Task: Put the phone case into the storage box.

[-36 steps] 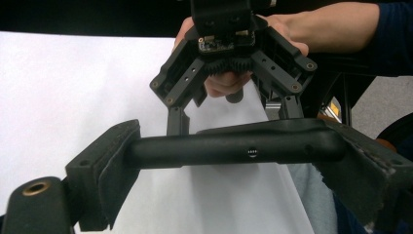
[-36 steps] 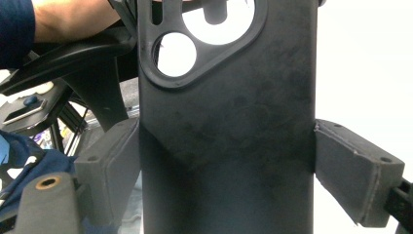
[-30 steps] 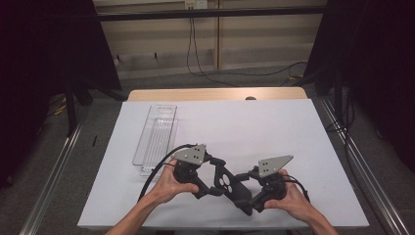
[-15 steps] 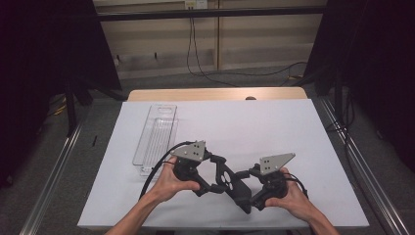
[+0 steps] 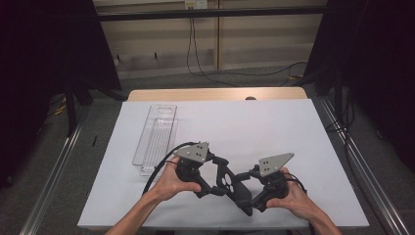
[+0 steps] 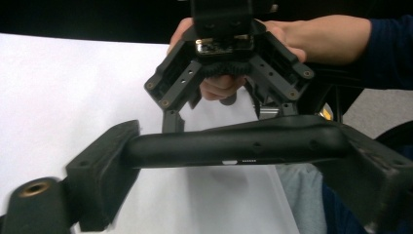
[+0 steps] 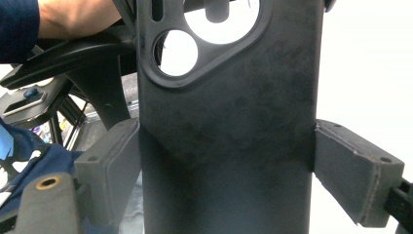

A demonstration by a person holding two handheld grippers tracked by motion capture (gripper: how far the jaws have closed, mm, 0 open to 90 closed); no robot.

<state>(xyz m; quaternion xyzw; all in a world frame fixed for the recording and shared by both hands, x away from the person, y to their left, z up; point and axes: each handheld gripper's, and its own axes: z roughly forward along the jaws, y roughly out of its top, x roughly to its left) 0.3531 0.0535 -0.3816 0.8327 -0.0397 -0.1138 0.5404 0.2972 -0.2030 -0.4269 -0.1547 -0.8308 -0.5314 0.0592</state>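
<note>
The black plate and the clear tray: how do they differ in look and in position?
The black plate is dark and opaque; the clear tray is see-through.
The black plate has round holes; the clear tray is a long, narrow trough.
The black plate is clamped by the left tongs and the right tongs; the clear tray lies untouched on the white table.

Lab: white-topped table (image 5: 254,122), black curtains (image 5: 44,58), floor cables (image 5: 205,58).
</note>
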